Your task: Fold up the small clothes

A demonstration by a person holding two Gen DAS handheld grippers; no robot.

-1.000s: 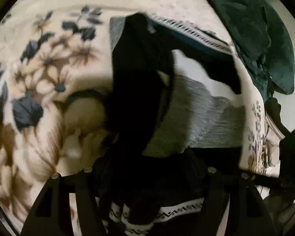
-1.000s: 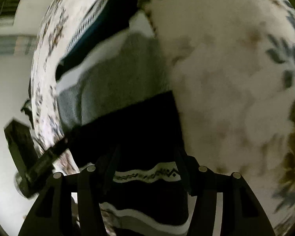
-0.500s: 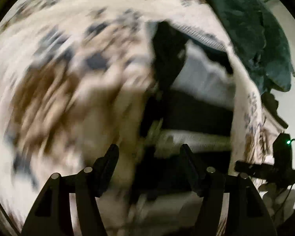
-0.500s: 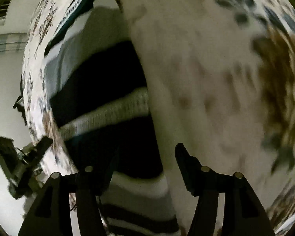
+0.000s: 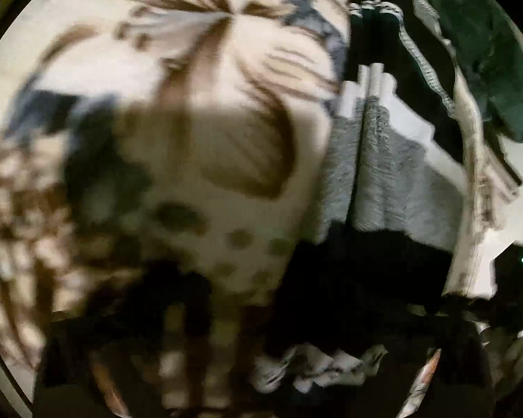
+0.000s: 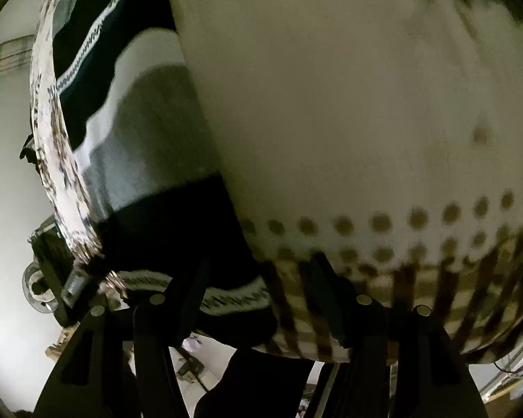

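Me: Blanket (image 5: pixel 191 87) first. It is cream with brown and blue flowers, and it fills most of both views. A row of brown dots and a checked border run along its near edge.

Mate: And the sweater?

Me: The sweater (image 5: pixel 401 181) lies flat on the blanket, right beside the blanket's edge. It sits on the right side of my left view and on the left side of my right one. Its bands run black with a patterned stripe, then white, grey and black, with a patterned hem nearest me. A crease runs down the grey band.

Mate: What's your left gripper doing?

Me: The left gripper (image 5: pixel 261 285) has its jaws opening. The picture is badly smeared, so the fingers are only dark shapes set far apart. The blanket border and the sweater's crumpled hem show in the gap, but I see no pad pressing on either.

Mate: And the right?

Me: The right gripper (image 6: pixel 261 264) stands about half open and grips nothing. The sweater's near corner and a strip of checked border lie between the fingers (image 6: pixel 195 289) — neither pad is pinching them.

Mate: Anything else about?

Me: A dark green garment (image 5: pixel 477 52) is bunched up past the sweater's far end. Pale floor (image 6: pixel 3 174) shows beyond the blanket's edge.
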